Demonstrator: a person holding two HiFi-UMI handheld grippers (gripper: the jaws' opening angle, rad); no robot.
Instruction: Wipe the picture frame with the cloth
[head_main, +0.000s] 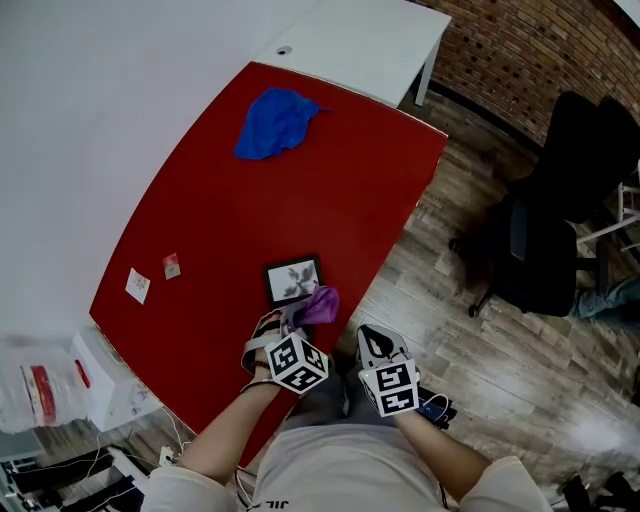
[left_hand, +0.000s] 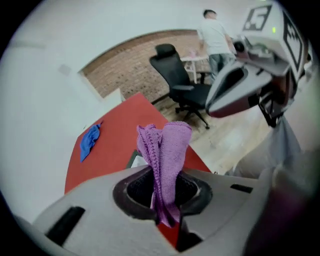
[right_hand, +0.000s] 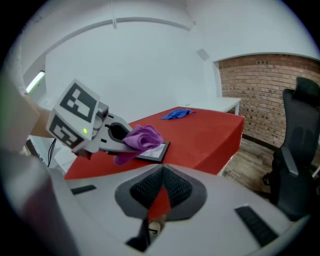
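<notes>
Left hand-held gripper (head_main: 284, 327): jaws clamped on the purple cloth (head_main: 320, 305). In its own view, the cloth (left_hand: 165, 150) stands up out of the closed jaws in a bunched fold, with a short tail hanging below the pads.

Right hand-held gripper (head_main: 374, 348): lower centre of the head view, just right of the left one and off the bench edge, over the floor. In its own view (right_hand: 162, 186) the jaws are together at the tips. I see nothing between them, only a red sliver of bench through the wedge behind.

Frame (head_main: 293, 280): lies flat on the red bench (head_main: 300, 190) near its lower edge, centre of the head view. It has a dark border and a pale picture. The cloth overlaps its lower right corner. From the right gripper view the cloth (right_hand: 143, 137) sits over the frame's (right_hand: 154, 152) near-left side. I cannot tell whether they touch.

Blue cloth (head_main: 272, 122): crumpled at the bench's upper end, well apart from the frame.

Two small cards (head_main: 137, 285): by the bench's left edge.

Black chair (head_main: 545, 250): on the wood floor, right of the frame.
</notes>
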